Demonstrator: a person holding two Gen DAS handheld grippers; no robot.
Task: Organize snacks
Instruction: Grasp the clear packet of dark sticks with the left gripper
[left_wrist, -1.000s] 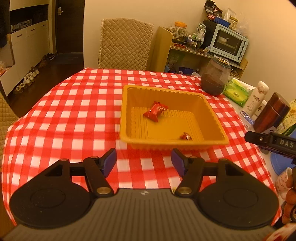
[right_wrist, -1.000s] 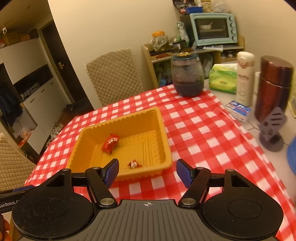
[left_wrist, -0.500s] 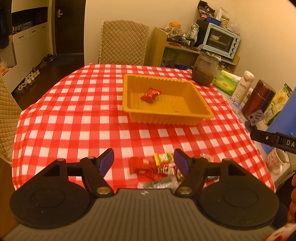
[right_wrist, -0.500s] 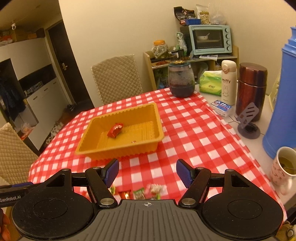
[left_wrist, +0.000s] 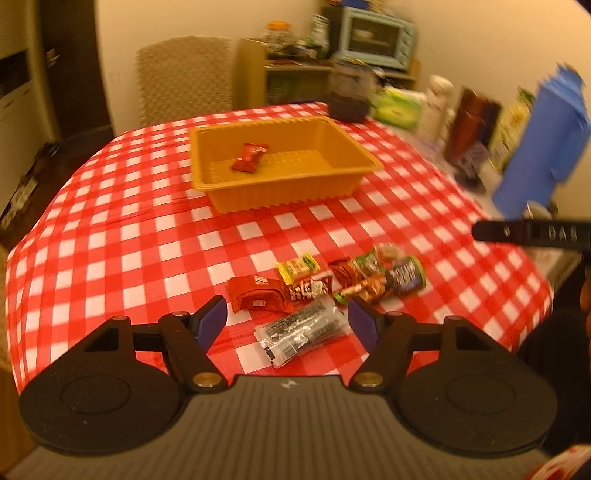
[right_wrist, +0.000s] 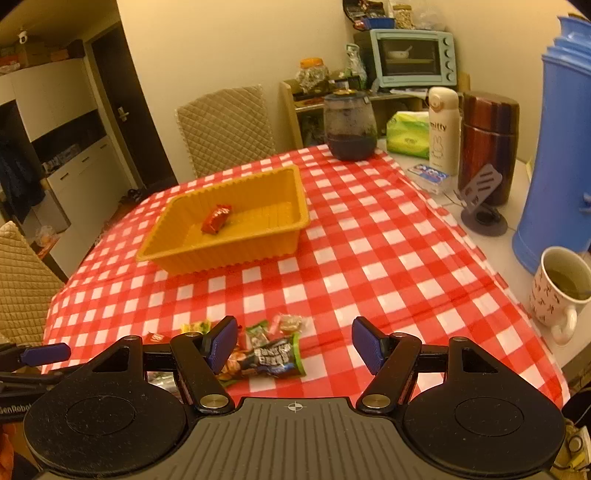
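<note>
Here both the left claw (left_wrist: 286, 319) and right claw (right_wrist: 291, 343) gape wide (holding nothing) above the snack pile (left_wrist: 325, 282), the yellow tray (left_wrist: 280, 192) at twelve o'clock.

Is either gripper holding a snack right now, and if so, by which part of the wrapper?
No. The left gripper and right gripper are both open and empty; the snack pile lies loose on the tablecloth.

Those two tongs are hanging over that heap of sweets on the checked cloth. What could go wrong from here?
The wrapped snacks overlap in a tight heap, so the open left tongs might pinch two at once or push the clear silvery packet toward the table edge.

The full patterned mug stands near the table's corner beside the open right tongs; a wide swing could knock it.

The orange plastic tray looks light and might slide when snacks land in it.
</note>
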